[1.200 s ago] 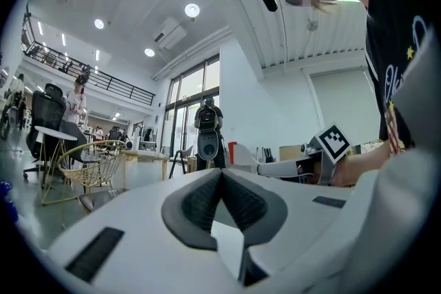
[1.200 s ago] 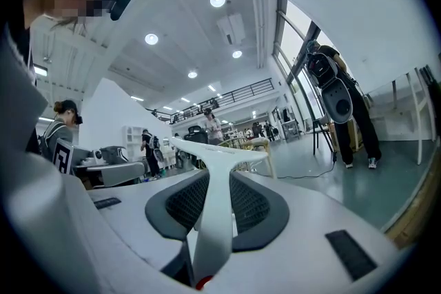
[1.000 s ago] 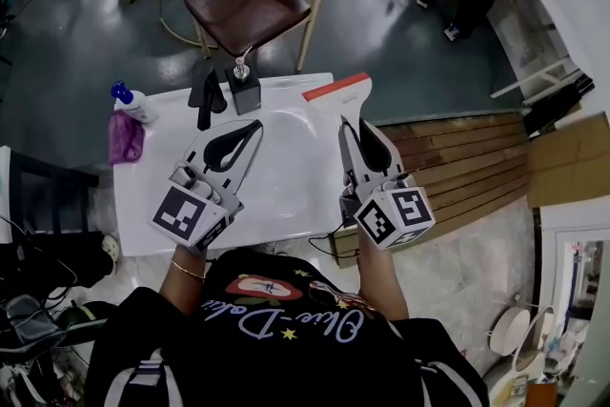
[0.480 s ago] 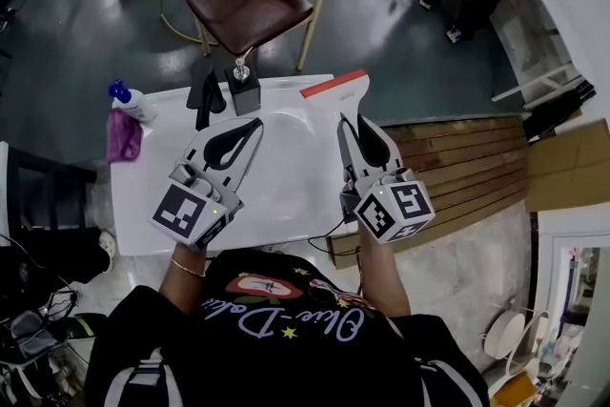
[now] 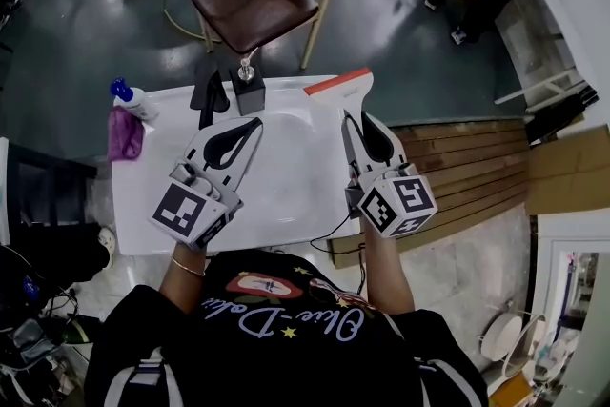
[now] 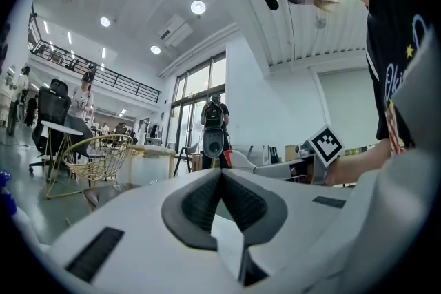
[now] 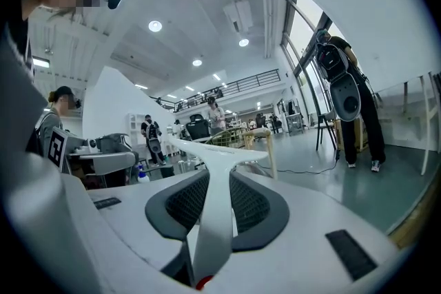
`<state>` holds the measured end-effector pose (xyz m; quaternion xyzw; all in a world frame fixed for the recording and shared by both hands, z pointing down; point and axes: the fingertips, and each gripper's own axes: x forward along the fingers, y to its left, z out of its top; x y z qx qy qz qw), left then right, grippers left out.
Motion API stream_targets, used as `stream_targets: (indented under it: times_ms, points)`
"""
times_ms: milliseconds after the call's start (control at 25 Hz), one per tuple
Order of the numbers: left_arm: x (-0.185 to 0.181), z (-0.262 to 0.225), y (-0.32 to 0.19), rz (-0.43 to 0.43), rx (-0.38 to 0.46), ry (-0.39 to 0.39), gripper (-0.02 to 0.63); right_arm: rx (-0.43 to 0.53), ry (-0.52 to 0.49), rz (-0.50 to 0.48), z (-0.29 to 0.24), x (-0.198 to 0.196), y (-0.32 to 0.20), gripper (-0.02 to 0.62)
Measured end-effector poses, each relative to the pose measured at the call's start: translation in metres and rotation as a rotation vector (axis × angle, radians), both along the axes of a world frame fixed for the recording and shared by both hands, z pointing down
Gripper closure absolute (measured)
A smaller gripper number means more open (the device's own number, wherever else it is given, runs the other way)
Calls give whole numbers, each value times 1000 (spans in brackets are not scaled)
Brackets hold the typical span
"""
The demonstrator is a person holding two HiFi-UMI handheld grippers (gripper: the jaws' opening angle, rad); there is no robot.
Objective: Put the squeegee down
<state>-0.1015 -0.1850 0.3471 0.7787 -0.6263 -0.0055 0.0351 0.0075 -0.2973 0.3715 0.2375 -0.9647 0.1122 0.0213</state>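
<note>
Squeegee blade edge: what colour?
Orange-red strip on the white squeegee; the head view shows it best.

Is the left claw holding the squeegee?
No, the left claw is shut on nothing, while the squeegee is pinched by its white handle in the right claw.

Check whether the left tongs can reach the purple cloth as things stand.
Probably yes. The left tongs are shut on nothing, and only bare table lies between them and the purple cloth at the table's left edge. They would need to open first.
</note>
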Motion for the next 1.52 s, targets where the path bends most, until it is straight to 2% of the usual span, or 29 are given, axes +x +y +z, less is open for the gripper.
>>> stream_targets:
  times_ms: [1520]
  points:
    - [-15, 17, -8, 9, -41, 32, 591, -46, 172, -20, 60, -20, -11, 511]
